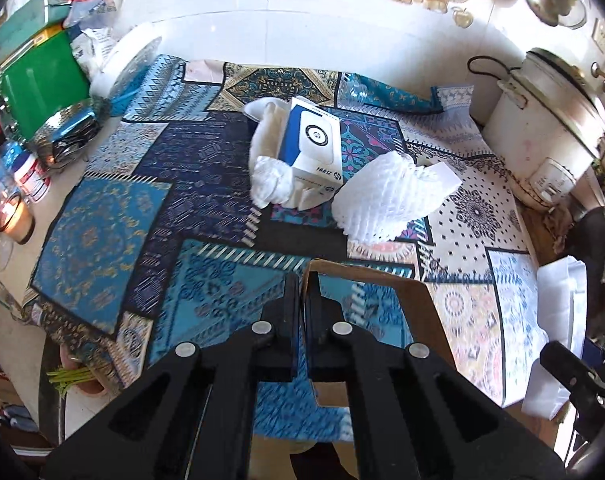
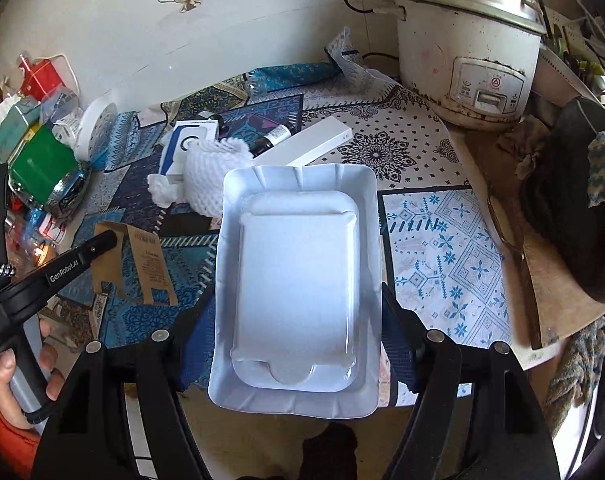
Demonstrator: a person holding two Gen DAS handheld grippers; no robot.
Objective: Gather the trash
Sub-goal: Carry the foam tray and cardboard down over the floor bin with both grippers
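The left gripper (image 1: pixel 301 280) is pinched tight on a brown cardboard piece (image 2: pixel 132 262), lifted off the table (image 2: pixel 442 136) so it can drop into the white tray (image 2: pixel 298 272). The right gripper (image 2: pixel 298 300) squeezes the tray's sides near the table's front edge, holding it up like a bin.

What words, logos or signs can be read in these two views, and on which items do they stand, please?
"GenRobot.AI": on the left gripper arm.
"hp" logo: on the blue and white box.
Triangle sign: on the rice cooker panel.
Print on the brown cardboard sleeve: too blurred to read.
Other rice cooker panel text: too small.
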